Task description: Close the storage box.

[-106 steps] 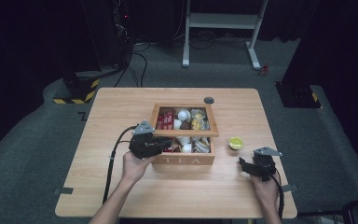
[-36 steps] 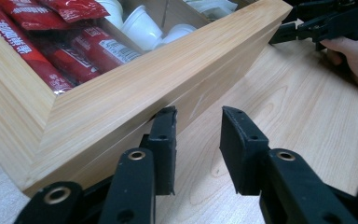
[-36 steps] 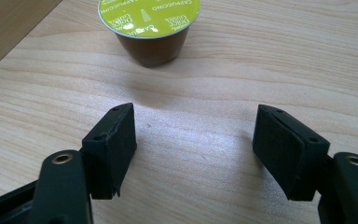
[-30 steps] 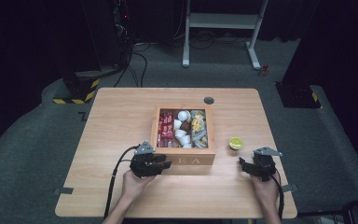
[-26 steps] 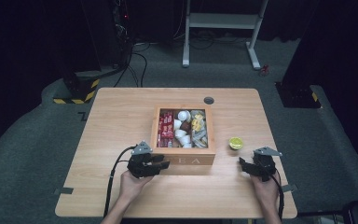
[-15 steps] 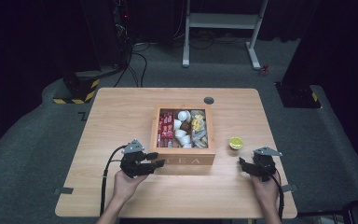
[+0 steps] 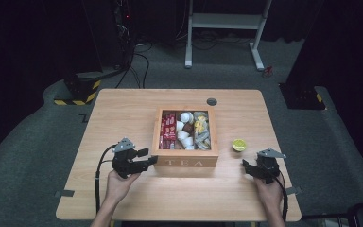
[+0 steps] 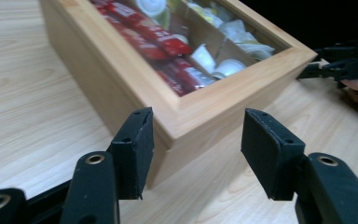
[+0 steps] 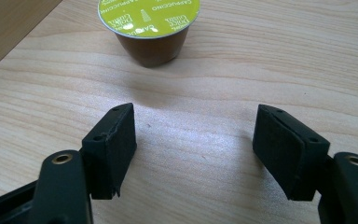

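Note:
A wooden tea box (image 7: 187, 162) marked TEA stands mid-table with its glass lid down over sachets and capsules. My left gripper (image 7: 149, 157) lies at the box's front left corner. In the left gripper view that corner of the tea box (image 8: 200, 98) sits between the jaws of the left gripper (image 8: 198, 126); they have just been opening, and the pads do not press on it. A coffee capsule (image 7: 238, 144) with a yellow-green lid stands right of the box. My right gripper (image 7: 246, 166) rests open just short of the capsule (image 9: 149, 28), and the right gripper (image 9: 193, 116) has bare table between its jaws.
A round black grommet (image 7: 211, 101) sits in the table behind the box. The table's front edge (image 7: 179, 218) runs just below both hands. Beyond the table, a white metal stand (image 7: 227, 23) and a yellow-black striped block (image 7: 78, 92) are on the dark floor.
My left gripper has slid left along the box's front to its left corner, and its jaws stand wider apart. The right gripper has not moved.

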`<state>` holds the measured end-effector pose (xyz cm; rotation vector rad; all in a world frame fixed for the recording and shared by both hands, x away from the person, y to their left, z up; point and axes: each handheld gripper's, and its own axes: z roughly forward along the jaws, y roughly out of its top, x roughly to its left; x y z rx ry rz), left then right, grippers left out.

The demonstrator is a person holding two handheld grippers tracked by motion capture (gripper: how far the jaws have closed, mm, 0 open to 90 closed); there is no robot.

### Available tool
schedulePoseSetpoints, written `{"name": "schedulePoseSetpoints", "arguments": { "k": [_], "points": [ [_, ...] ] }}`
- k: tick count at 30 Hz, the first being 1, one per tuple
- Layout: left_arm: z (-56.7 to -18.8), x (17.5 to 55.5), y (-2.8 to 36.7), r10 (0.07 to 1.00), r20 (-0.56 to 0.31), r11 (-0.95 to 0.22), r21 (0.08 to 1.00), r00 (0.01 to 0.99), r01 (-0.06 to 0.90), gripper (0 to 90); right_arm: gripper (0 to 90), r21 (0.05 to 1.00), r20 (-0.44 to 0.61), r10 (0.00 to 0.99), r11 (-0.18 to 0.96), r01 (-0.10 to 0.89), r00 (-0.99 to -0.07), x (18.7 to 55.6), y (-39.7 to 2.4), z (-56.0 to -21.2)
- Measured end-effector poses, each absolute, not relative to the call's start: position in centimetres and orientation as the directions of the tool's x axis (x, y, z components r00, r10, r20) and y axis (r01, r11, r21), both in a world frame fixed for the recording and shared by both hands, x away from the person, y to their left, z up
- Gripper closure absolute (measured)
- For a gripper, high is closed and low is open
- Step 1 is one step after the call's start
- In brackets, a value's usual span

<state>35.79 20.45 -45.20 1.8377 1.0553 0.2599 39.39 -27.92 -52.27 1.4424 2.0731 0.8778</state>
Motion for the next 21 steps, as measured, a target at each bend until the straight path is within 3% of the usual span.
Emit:
{"name": "schedulePoseSetpoints", "arguments": {
  "k": [5, 12, 21],
  "points": [
    [-45.2, 35.7, 21.3, 0.781, -0.253, -0.139, 0.820, 0.571, 0.555, 43.7, 30.3, 0.725, -0.014, 0.940, 0.245, 0.644, -0.341, 39.4, -27.9, -52.3],
    [-45.0, 35.2, 22.0, 0.862, -0.140, -0.155, 0.842, 0.488, 0.516, 43.6, 30.2, 0.725, -0.014, 0.940, 0.245, 0.644, -0.341, 39.4, -27.9, -52.3],
    [-45.2, 35.3, 23.9, 0.898, -0.142, -0.108, 0.847, 0.417, 0.521, 43.5, 30.2, 0.725, -0.014, 0.940, 0.245, 0.644, -0.341, 39.4, -27.9, -52.3]
  ]
}}
